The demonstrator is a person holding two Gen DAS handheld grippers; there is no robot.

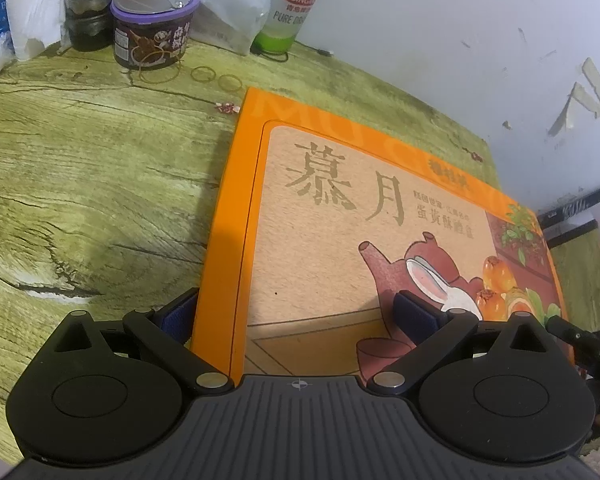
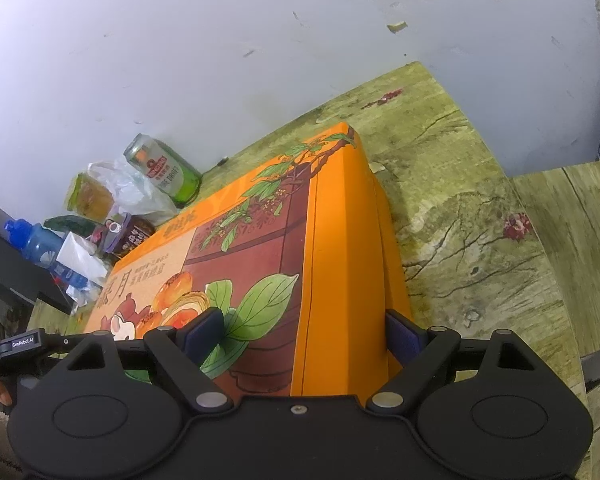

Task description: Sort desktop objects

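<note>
**A:** What's the biggest thing you've got in view?

**B:** The wood-grain tabletop [image 1: 80,184], running up to a white wall [image 2: 220,60]. On it lies the orange gift box [image 1: 340,220], flat, lid up, printed with a teapot, a rabbit and fruit. I'm working it from both near corners.

**A:** And the grippers?

**B:** My left gripper [image 1: 300,316] is spread wide across the box's near left corner: one pad is down beside the orange side wall, the other is over the printed lid. I can't tell whether either pad is pressing on the box. My right gripper [image 2: 306,332] straddles the near right corner the same way, one finger over the leaf print on the lid, the other alongside the right side wall. Its jaws stand wide, and there too I cannot make out real contact.

**A:** The rest of the desk?

**B:** All at the far left, well apart from the box: a crumpled plastic bag [image 1: 228,4], a green beer can [image 1: 292,4] against the wall, a blue bottle [image 2: 36,244], a purple-lidded tub [image 1: 152,28], and rubber bands [image 1: 216,78] loose on the tabletop between the tub and the box.
</note>
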